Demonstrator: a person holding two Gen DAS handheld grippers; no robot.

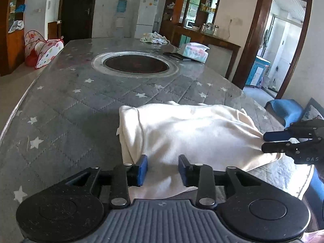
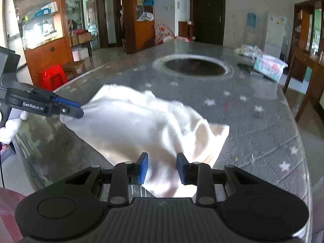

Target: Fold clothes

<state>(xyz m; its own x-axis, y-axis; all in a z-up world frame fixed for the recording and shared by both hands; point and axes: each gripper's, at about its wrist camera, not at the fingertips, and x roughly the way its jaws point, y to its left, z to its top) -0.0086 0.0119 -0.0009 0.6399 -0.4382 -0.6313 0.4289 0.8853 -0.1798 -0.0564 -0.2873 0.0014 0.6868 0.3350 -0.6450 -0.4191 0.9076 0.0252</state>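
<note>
A white garment [image 1: 192, 133] [image 2: 131, 121] lies bunched on the near part of a grey star-patterned table [image 1: 70, 105] [image 2: 263, 131]. My left gripper [image 1: 163, 168] [image 2: 80, 110] is at the garment's left end. Its blue pads stand apart with flat cloth lying between them, not pressed. My right gripper [image 2: 162, 168] [image 1: 264, 141] is at the other end. Cloth fills the gap between its pads and the folds pull towards it, so it is shut on the garment. A white-gloved hand [image 2: 12, 129] holds the left gripper.
A round dark recess [image 1: 137, 63] [image 2: 194, 66] sits in the table's middle. Beyond it lie a tissue pack [image 1: 194, 51] [image 2: 269, 68] and a heap of small cloths [image 1: 155, 37]. A red stool [image 2: 53, 77] stands off the table's left side, and a blue seat [image 1: 283, 109] off its right.
</note>
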